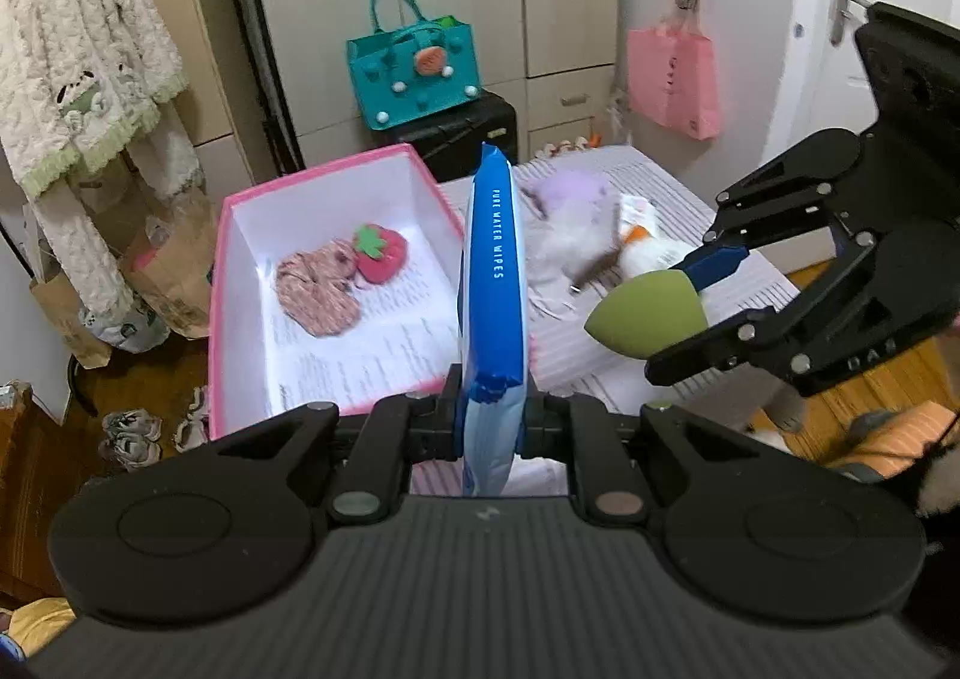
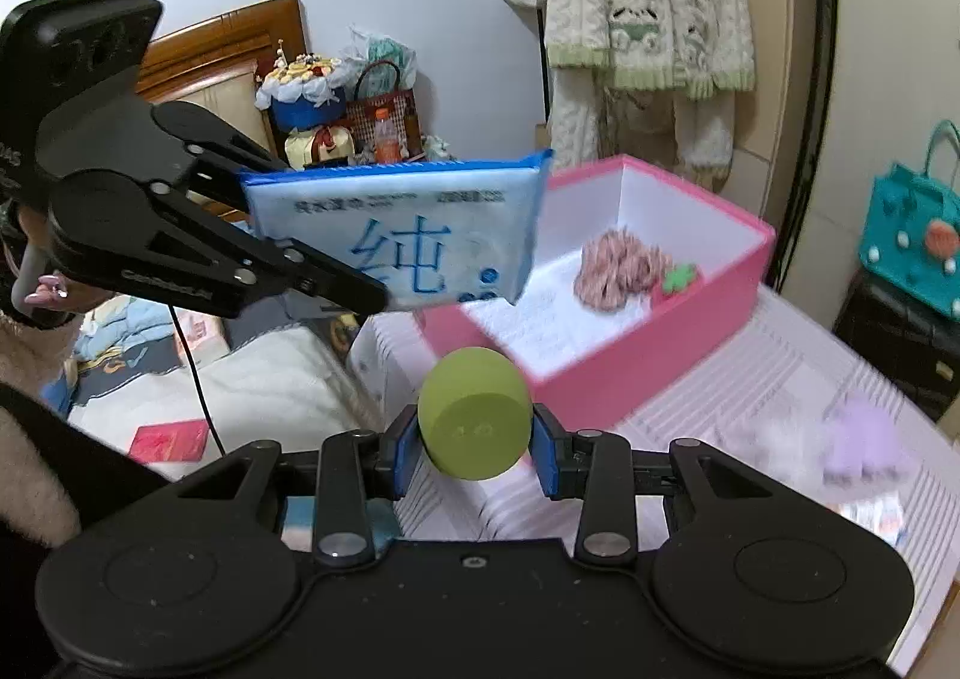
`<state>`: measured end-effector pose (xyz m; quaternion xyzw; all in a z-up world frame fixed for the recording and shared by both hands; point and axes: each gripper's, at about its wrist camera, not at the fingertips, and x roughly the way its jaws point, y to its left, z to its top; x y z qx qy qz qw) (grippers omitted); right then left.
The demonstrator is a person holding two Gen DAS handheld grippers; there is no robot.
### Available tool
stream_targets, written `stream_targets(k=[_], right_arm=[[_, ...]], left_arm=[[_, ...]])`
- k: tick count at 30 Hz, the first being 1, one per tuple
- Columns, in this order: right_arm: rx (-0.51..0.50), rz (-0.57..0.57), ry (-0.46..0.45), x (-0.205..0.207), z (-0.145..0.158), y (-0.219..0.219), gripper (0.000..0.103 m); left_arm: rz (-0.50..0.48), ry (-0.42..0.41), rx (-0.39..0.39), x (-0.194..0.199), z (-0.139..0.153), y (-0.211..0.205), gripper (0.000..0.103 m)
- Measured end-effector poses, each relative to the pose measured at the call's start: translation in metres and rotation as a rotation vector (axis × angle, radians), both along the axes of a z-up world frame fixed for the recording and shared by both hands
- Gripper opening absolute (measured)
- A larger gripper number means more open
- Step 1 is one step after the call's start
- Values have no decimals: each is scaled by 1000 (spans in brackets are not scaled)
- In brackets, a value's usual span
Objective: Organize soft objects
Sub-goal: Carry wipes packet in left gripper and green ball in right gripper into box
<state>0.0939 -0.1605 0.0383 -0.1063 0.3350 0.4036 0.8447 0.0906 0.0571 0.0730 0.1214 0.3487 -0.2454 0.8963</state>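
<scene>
Left gripper (image 1: 489, 421) fingers clamp wipes pack (image 1: 492, 283) edge-on, long axis pointing ahead; pink box (image 1: 336, 175) lies ahead-left, nearer than for right gripper (image 2: 474, 439), fingers pinching green sponge (image 2: 474, 418).

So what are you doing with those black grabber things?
A person is tidying soft things into the pink box. The left gripper is clamped on a blue pack of wipes, and the right gripper is squeezing a green sponge. Both are held up in the air near the box. A strawberry toy and a pinkish knitted thing already lie inside. A purple fluffy toy waits on the striped sheet.
</scene>
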Motion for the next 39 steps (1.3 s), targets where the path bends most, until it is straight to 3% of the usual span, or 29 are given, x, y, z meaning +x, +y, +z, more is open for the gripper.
stream_targets(k=[6,14,16,19,21,24,28,34,39], right_arm=[[-20,-14,-61,44,8,22,43],[-41,-58,-60,117,1,47,43],[-55,-58,-52,131,-3,55,43],[-105,-52,-82,145,-10,66,43],[-139,-39,-92,155,-16,72,43],[-143,-28,-65,172,-23,76,43],[-132,-28,-30,190,-33,78,43],[-219,9,-48,203,-42,95,43],[-292,3,-51,219,-46,102,43]], left_arm=[[27,-17,79,58,-8,7,13],[102,-85,324,139,-49,-4,14],[94,-75,347,148,-57,-4,14],[63,-13,339,160,-66,-3,14],[51,1,378,162,-75,-5,14],[21,0,462,158,-86,-11,14],[-2,61,466,163,-92,-13,14],[38,44,478,178,-97,-11,14],[11,17,555,177,-104,-14,20]])
